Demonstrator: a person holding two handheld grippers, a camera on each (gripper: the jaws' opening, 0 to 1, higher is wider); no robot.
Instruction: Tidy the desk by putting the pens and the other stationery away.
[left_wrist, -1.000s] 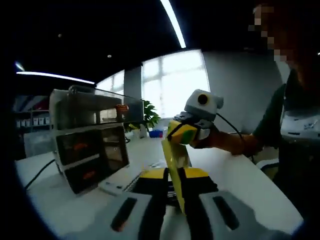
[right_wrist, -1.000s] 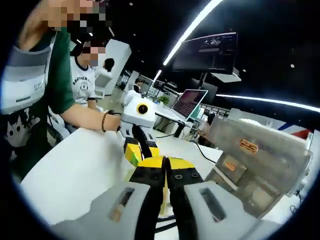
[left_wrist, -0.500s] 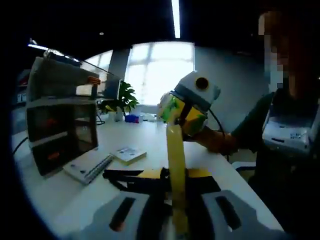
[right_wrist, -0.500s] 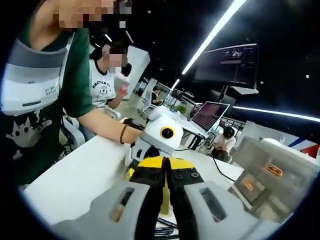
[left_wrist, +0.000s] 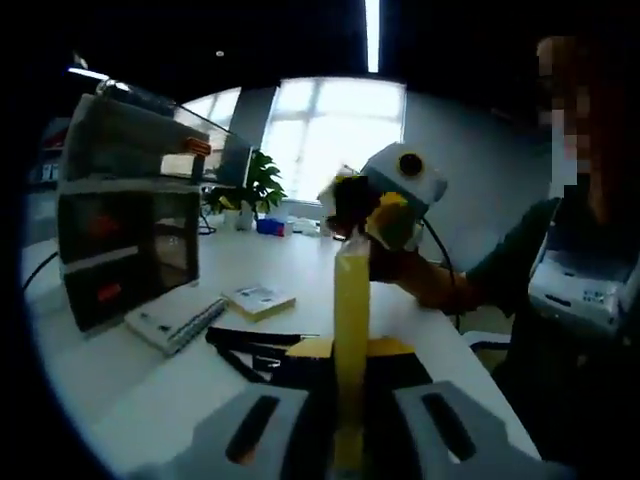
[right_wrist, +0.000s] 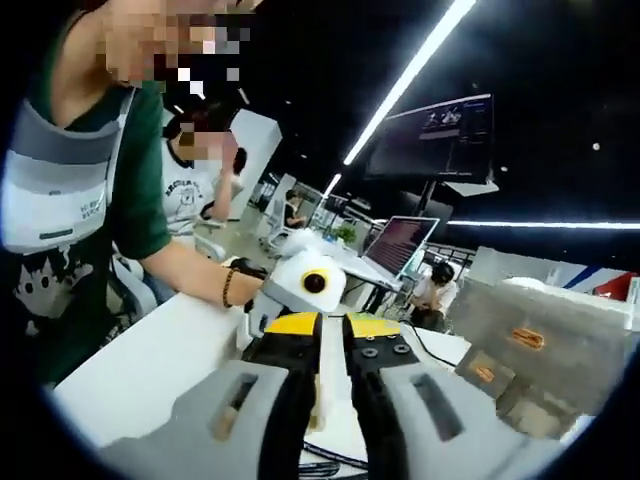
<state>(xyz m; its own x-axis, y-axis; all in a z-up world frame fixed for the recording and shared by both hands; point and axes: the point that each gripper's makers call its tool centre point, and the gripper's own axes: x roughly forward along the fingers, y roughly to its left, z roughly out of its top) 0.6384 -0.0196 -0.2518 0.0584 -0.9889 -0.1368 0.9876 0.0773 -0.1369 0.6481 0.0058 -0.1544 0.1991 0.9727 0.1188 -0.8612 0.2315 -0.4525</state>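
Beside drawer unit (left_wrist: 125, 235): notebook (left_wrist: 178, 318).

Left gripper view: drawer cabinet (left_wrist: 125, 235) sitting at the left on the white desk (left_wrist: 120, 400). Flat box (left_wrist: 172, 322) lying just in front of its lower drawers, notepad (left_wrist: 259, 300) lying just right of that box. Black pens (left_wrist: 255, 340) lying nearer the camera. Ruler (left_wrist: 351, 360) standing between the left gripper's (left_wrist: 340, 440) jaws, its far end at the right gripper (left_wrist: 365, 205). Potted plant (left_wrist: 255, 190) sitting behind, by the window.

Right gripper view: cabinet (right_wrist: 545, 345) sitting at the right, left gripper (right_wrist: 300, 285) straight ahead, laptop (right_wrist: 395, 245) standing behind.
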